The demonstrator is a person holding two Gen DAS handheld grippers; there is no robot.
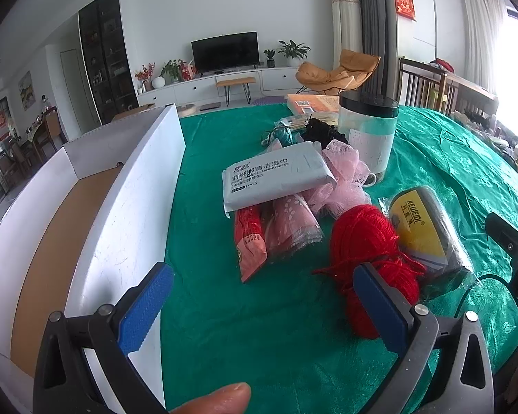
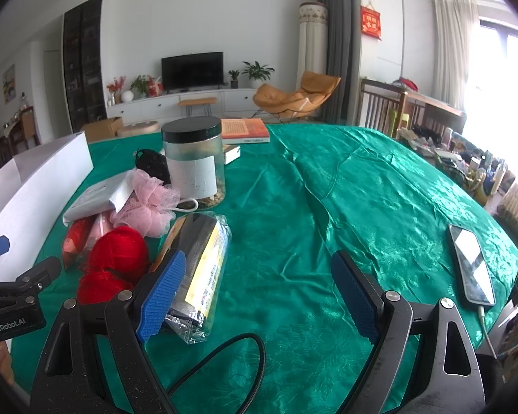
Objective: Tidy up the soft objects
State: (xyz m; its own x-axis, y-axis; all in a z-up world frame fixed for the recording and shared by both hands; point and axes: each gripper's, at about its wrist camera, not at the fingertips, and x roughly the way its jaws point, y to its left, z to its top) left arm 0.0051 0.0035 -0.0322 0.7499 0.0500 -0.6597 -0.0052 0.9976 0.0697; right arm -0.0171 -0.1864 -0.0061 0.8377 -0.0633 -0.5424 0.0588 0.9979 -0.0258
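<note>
Both grippers, left (image 1: pixel 262 305) and right (image 2: pixel 259 291), gape empty above one red yarn ball (image 1: pixel 369 241), one "KEUEIDI" pack (image 1: pixel 428 231) and one "CLEANING WIPES" packet (image 1: pixel 276 176).

Your left wrist view looks forward and downward over the green satin tablecloth (image 1: pixel 224 310), close beside the white cardboard box (image 1: pixel 127 214). Your right wrist view sits further right, facing likewise. Both share the red yarn ball (image 1: pixel 362 238) (image 2: pixel 119 250) and the black-lidded clear jar (image 1: pixel 367 131) (image 2: pixel 193 162).
</note>
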